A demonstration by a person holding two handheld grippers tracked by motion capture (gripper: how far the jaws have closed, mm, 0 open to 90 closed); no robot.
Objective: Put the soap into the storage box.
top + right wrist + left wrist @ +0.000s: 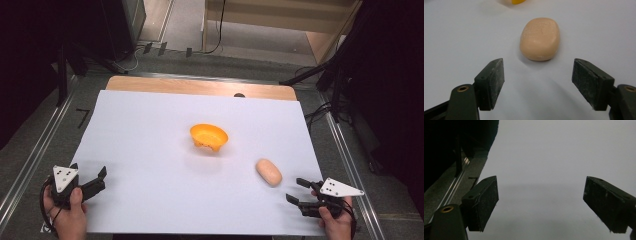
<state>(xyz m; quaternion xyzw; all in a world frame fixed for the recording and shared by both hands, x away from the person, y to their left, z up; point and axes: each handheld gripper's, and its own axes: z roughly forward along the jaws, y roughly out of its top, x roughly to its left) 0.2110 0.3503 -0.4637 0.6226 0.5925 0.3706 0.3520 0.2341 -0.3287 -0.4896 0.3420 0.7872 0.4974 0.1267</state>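
The peach-coloured oval bar of soap [540, 38] lies flat on the white-covered surface [150, 150] – near the orange plastic bowl [209, 136], on the person's side of it. The right claw [538, 83] sits just short of the soap, spread, nothing pinched. The left claw [95, 181] – well apart from the soap – is spread too.

Bare white sheet [150, 160] is lying open between the right gripper [296, 191] and the soap bar [269, 172], nothing blocking that short path. The orange bowl [209, 136] is sitting well apart, mid-sheet. Ahead of the left gripper [98, 180], open sheet is stretching unobstructed.
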